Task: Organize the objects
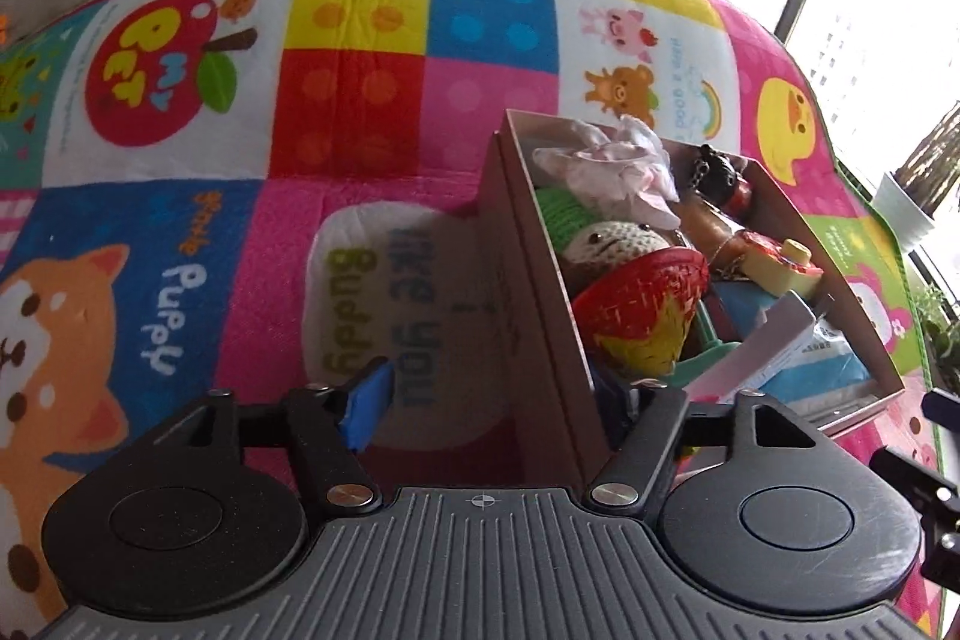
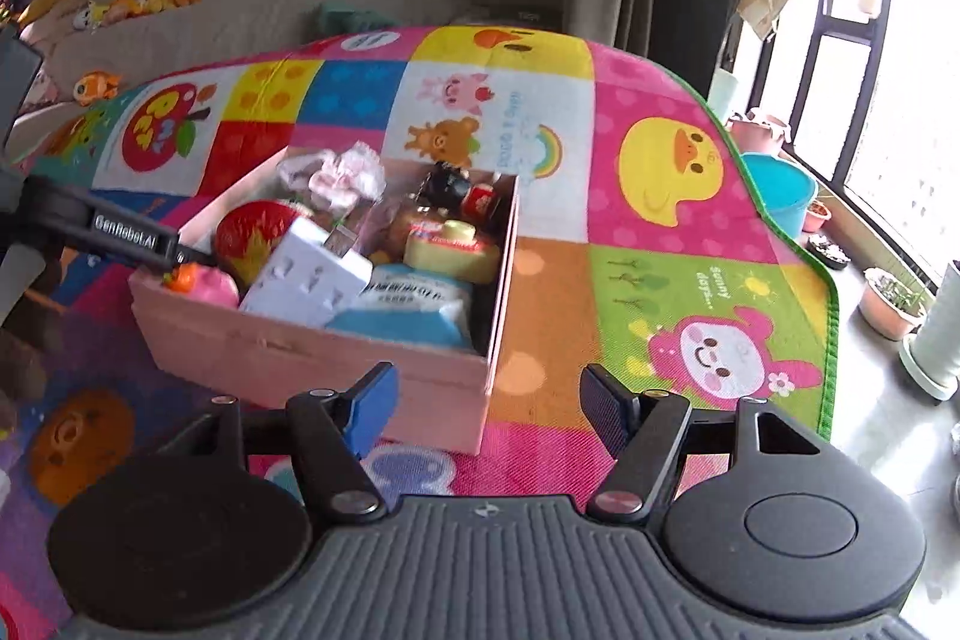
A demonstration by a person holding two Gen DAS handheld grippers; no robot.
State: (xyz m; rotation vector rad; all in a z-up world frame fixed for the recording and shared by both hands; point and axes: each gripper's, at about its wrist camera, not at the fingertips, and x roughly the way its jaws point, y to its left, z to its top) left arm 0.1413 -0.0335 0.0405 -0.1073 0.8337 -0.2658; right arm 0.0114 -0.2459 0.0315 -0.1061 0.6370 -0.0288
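A pink cardboard box (image 2: 300, 346) sits on the colourful play mat (image 2: 672, 220). It is full of small things: a red and yellow woven cone (image 1: 642, 304), a crocheted doll (image 1: 606, 241), crumpled pink cloth (image 2: 345, 175), a white plug strip (image 2: 306, 274), a blue tissue pack (image 2: 408, 316), a yellow toy camera (image 2: 450, 247). My left gripper (image 1: 498, 400) is open and straddles the box's near left wall (image 1: 540, 292), one finger outside, one inside. It shows at the box's left edge in the right wrist view (image 2: 132, 238). My right gripper (image 2: 486, 406) is open and empty, just in front of the box's near right corner.
The mat's green edge (image 2: 798, 244) runs along the right. Beyond it on the grey floor stand a blue basin (image 2: 777, 193), plant pots (image 2: 891, 304) and a white pot (image 2: 936, 346) by the window. A beige sofa (image 2: 180, 34) with small toys lies behind the mat.
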